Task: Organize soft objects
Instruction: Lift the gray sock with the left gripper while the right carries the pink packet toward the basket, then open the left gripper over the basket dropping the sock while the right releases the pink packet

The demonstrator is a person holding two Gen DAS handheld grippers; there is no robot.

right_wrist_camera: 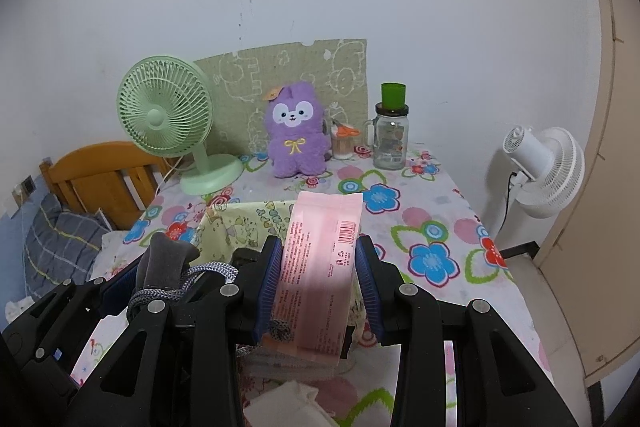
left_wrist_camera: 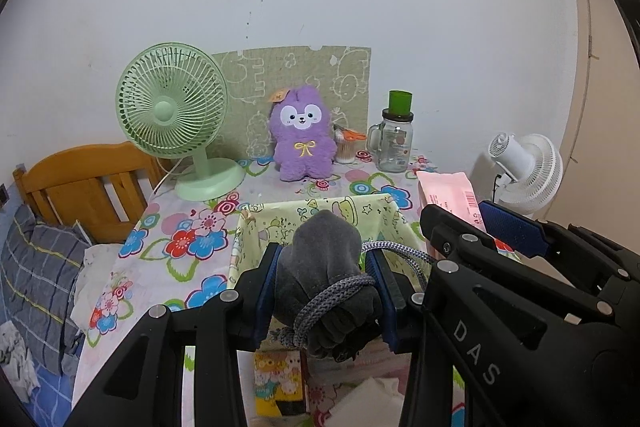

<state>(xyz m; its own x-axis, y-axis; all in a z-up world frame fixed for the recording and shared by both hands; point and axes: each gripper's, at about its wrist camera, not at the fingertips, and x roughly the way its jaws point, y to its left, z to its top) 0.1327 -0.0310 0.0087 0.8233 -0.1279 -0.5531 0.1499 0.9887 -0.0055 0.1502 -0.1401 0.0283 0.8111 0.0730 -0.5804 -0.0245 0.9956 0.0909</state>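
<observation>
My left gripper (left_wrist_camera: 325, 293) squeezing a grey cord-tied cloth pouch (left_wrist_camera: 324, 267), my right gripper (right_wrist_camera: 318, 291) squeezing a long pink plastic packet (right_wrist_camera: 320, 267), both pointing away over the yellow cloth basket (left_wrist_camera: 376, 217).

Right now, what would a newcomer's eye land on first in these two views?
Probably the loads up front: the left tool is clamped on a grey drawstring pouch, and the right tool on a pink packet, both held over the pale-yellow fabric bin. Behind them, a purple plush toy sits upright at the back of the flowered table, beside a green desk fan.
</observation>
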